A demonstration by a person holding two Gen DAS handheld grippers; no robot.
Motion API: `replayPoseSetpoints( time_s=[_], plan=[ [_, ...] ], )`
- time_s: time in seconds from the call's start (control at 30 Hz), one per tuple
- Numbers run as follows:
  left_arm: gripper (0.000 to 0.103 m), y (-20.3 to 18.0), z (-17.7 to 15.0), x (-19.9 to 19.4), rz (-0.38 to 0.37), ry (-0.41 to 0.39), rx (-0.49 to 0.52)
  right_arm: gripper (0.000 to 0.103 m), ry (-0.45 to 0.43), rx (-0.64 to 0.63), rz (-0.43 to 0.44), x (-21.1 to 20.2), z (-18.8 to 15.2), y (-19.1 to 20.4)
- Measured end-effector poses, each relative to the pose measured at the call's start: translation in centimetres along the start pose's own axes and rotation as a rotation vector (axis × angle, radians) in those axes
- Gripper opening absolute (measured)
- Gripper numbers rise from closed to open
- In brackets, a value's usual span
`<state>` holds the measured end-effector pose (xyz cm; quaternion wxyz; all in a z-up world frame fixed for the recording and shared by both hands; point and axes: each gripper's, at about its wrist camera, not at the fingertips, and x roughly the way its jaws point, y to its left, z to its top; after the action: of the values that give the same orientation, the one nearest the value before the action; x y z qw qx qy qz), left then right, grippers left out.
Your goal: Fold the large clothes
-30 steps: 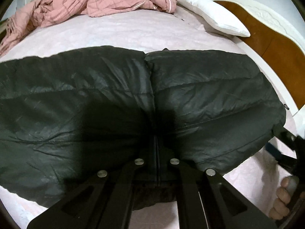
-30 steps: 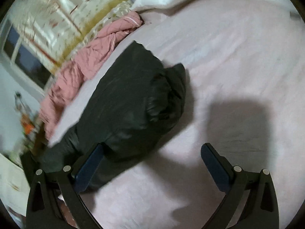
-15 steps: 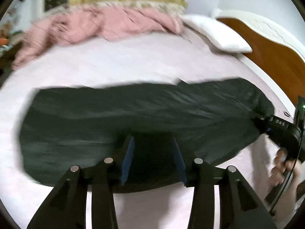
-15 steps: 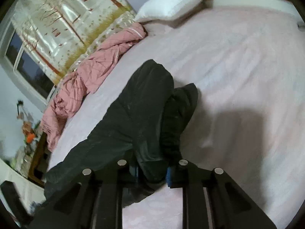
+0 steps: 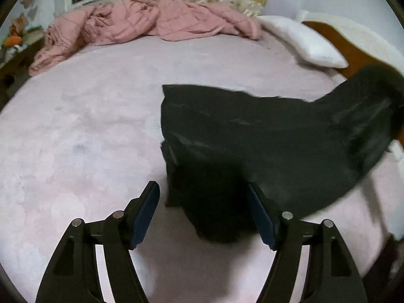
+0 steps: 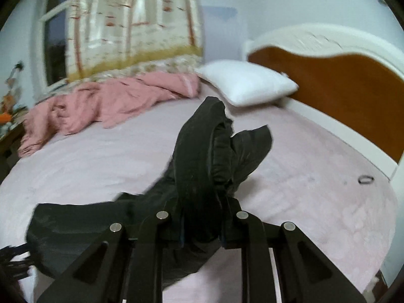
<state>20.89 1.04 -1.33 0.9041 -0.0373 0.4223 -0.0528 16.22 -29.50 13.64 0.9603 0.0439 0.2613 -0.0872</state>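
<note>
A black padded jacket (image 5: 265, 136) lies on the pink bed sheet (image 5: 88, 126), its right end raised off the bed toward the headboard. My left gripper (image 5: 203, 213) hangs over the jacket's near edge. Its jaws are opening: a dark fold lies between the blue pads (image 5: 145, 214), which do not press on it. In the right wrist view my right gripper (image 6: 202, 229) is shut on the jacket's (image 6: 202, 151) bunched end and holds it above the bed, with the rest trailing down to the left.
A crumpled pink quilt (image 5: 151, 22) lies along the far side of the bed, with a white pillow (image 6: 247, 85) next to it by the brown headboard (image 6: 341, 88). A small dark ring (image 6: 366, 179) lies on the sheet at the right. A curtained window stands behind.
My left gripper let go of the jacket's near edge, its jaws spread and it drew back. My right gripper closed on the jacket's end and lifted it, tilting upward.
</note>
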Motion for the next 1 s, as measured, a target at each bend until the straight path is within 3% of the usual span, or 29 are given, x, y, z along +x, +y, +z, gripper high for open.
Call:
replayPoseSetpoints(
  time_s=[0.03,0.1,0.2,0.37,0.5,0.63,0.67,0.73,0.77,0.8,0.9,1.0],
  plan=[
    [0.057,-0.2,0.2,0.8,0.001,-0.011,0.01,0.02,-0.02,-0.01,0.025,-0.7,0.1,1.2],
    [0.046,-0.7,0.4,2.0,-0.01,0.006,0.026,0.02,-0.049,-0.023,0.077,-1.7,0.0,3.7],
    [0.046,-0.9,0.8,2.3,-0.013,-0.004,0.024,0.02,-0.062,-0.052,0.172,-3.1,-0.5,7.8],
    [0.046,0.2,0.6,2.3,-0.044,-0.002,-0.004,0.02,-0.012,-0.058,0.332,-2.8,-2.3,13.8],
    [0.046,0.5,0.5,1.9,-0.058,-0.008,0.002,0.02,0.047,-0.075,0.387,-1.7,-4.6,17.1],
    [0.046,1.3,0.7,1.7,-0.081,-0.004,-0.027,0.023,0.089,-0.068,0.411,-1.1,-6.7,17.3],
    [0.046,1.5,0.7,1.7,-0.086,-0.003,-0.031,0.027,0.087,-0.063,0.414,-1.3,-7.1,17.0],
    [0.046,1.5,0.7,1.9,-0.088,-0.002,-0.032,0.05,0.081,-0.06,0.448,-1.9,-7.5,16.3],
    [0.046,1.4,0.7,1.9,-0.086,-0.002,-0.029,0.082,0.081,-0.056,0.483,-2.0,-7.3,16.1],
    [0.047,1.3,0.7,2.0,-0.083,-0.002,-0.027,0.098,0.072,-0.046,0.524,-2.7,-7.5,15.6],
    [0.047,1.1,0.6,2.3,-0.068,-0.004,-0.021,0.098,-0.001,-0.053,0.577,-4.9,-7.3,14.4],
    [0.048,1.3,0.5,2.4,-0.071,-0.004,-0.031,0.098,-0.054,-0.048,0.503,-6.0,-6.6,13.1]
  ],
)
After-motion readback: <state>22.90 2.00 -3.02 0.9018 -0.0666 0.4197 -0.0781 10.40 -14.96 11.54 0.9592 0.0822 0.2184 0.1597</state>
